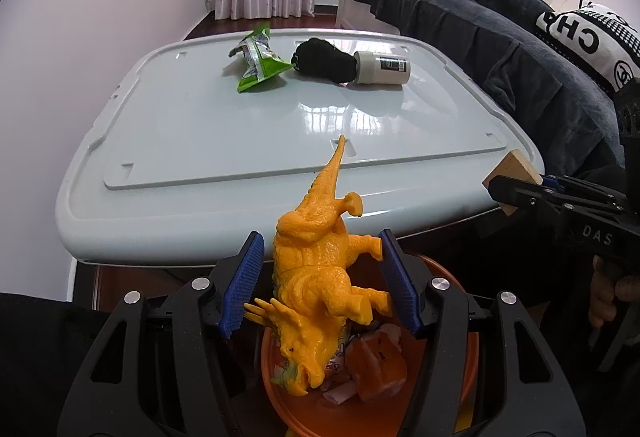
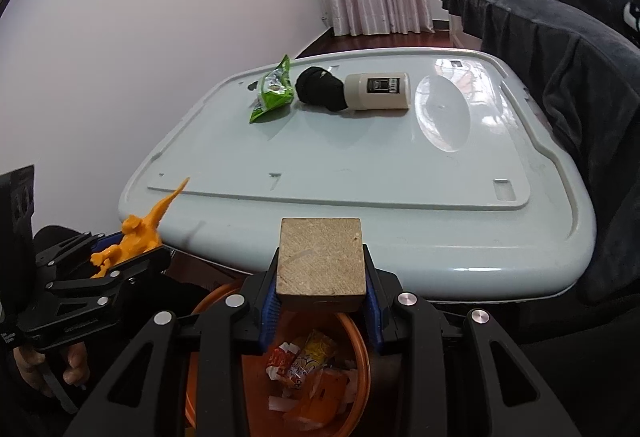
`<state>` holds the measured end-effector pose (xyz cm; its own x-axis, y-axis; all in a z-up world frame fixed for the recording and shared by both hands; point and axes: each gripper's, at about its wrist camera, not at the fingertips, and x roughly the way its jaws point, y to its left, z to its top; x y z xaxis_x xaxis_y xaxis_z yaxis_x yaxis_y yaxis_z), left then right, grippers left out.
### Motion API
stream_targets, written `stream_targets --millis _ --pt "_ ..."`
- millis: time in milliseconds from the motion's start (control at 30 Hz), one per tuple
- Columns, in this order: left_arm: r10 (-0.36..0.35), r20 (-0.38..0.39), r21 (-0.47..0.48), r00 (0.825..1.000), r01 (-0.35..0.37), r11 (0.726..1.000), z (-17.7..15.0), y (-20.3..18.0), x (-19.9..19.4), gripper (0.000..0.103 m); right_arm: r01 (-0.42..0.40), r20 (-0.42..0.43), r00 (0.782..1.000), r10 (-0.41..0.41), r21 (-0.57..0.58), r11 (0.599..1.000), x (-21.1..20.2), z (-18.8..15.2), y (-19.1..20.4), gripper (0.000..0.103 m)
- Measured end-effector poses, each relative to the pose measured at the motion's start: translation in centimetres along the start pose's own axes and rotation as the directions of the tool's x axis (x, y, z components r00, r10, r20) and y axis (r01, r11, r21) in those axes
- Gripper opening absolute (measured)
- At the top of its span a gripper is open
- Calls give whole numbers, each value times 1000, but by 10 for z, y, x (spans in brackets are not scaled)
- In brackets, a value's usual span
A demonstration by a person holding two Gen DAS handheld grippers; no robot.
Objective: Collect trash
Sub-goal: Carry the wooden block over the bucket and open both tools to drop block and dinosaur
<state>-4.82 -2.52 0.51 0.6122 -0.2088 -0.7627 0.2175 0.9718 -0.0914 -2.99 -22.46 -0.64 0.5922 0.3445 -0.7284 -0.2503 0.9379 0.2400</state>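
My left gripper [image 1: 320,277] stands open around an orange toy dinosaur [image 1: 320,269], which hangs head-down between the blue pads over an orange bin [image 1: 460,369]; its leg touches the right pad, and the left pad is apart from it. My right gripper [image 2: 320,277] is shut on a wooden block [image 2: 322,257] above the same orange bin [image 2: 356,337], which holds several wrappers [image 2: 304,361]. A green snack wrapper [image 1: 260,61] lies at the far side of the pale lid-like table [image 1: 200,141]. It also shows in the right wrist view [image 2: 272,93].
A black sock [image 1: 324,63] and a cream-coloured jar on its side [image 1: 382,68] lie beside the green wrapper. A clear round lid [image 2: 442,113] lies right of the jar. A dark blanket-covered bed [image 1: 500,49] borders the table's right side. A white wall is on the left.
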Motion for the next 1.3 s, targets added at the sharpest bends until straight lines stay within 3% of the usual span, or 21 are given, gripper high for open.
stream_targets --millis 400,867,1300 --pt "26 34 -10 999 -26 1000 -15 14 -31 58 25 -22 999 -24 38 999 -11 3 -5 34" --pt "9 -28 -10 1000 -9 1000 -30 19 -30 58 18 -96 995 -16 19 1000 -8 -8 7 34" --pt "5 -57 39 998 -3 999 -34 3 -31 58 -20 -108 994 21 2 1000 -15 -19 18 34"
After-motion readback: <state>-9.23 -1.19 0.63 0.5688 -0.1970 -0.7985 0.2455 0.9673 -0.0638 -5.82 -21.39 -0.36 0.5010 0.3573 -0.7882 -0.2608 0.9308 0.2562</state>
